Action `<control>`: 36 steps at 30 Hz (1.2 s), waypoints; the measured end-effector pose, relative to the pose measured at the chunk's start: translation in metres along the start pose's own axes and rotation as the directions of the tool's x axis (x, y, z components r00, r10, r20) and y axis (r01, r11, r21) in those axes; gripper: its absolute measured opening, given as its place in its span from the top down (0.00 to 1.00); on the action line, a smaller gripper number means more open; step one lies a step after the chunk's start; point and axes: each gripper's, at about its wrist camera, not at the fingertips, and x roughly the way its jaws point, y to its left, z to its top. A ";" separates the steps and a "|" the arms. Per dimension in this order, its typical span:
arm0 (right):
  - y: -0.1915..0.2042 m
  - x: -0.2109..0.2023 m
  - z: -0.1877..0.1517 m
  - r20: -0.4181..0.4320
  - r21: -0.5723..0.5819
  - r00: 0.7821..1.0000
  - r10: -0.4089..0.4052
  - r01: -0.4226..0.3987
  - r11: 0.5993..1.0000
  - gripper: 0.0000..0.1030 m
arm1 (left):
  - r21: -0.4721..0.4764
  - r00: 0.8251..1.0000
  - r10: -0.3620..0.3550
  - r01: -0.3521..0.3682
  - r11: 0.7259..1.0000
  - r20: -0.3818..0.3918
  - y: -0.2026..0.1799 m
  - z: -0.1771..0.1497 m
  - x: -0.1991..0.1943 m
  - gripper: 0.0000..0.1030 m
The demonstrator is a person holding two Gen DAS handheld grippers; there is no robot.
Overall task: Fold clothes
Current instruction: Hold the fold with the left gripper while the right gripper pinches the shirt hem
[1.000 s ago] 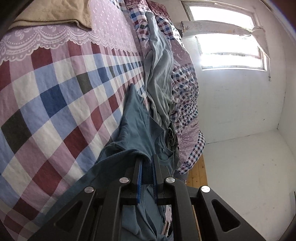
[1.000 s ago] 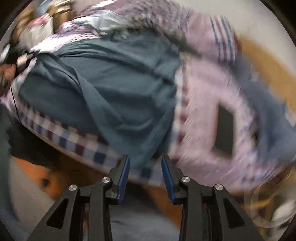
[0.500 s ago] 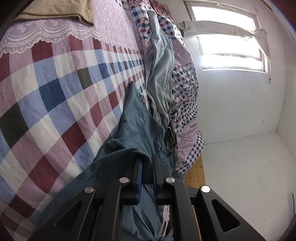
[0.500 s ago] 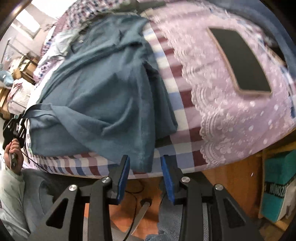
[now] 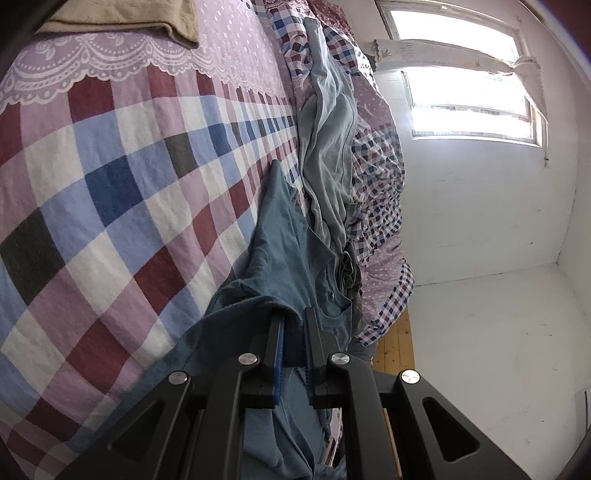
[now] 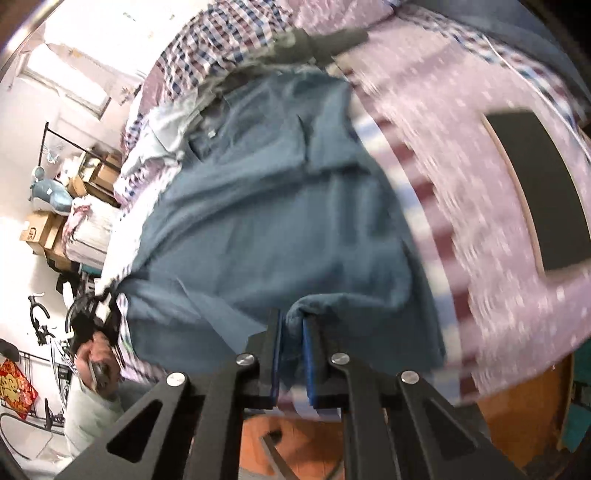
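With both grippers clamped on cloth, this reads as a two-point hold for a fold or a spread; left gripper (image 5: 293, 321) has its jaws nearly closed on a bunched edge of the teal shirt (image 5: 280, 236), near what looks like the neck opening, cloth draped over the left finger; right gripper (image 6: 293, 325) pinches a rolled lip of the same shirt (image 6: 280, 206) at its near edge by the bed's side, a small roll of cloth standing up between the pads; holding two separate edges keeps the cloth taut enough to carry flat rather than drag; shirt lies on the checked bedsheet (image 5: 110, 192), mostly spread but wrinkled, one flap doubled over on the left-hand side in the right view, so can't settle whether it's partway folded or just lying rumpled; right view is motion-blurred toward the sheet's lace end; beyond the shirt a pale grey garment (image 5: 328, 147) lies crumpled along the far edge against a bunched checked quilt (image 5: 376, 177); a tan folded cloth (image 5: 122, 18) sits at the sheet's far end
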 end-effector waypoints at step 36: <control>0.055 0.041 -0.006 -0.003 -0.558 0.854 -0.520 0.430 0.710 0.93 | 0.007 1.000 0.017 -0.017 1.000 -0.011 0.001 -0.003 0.003 0.92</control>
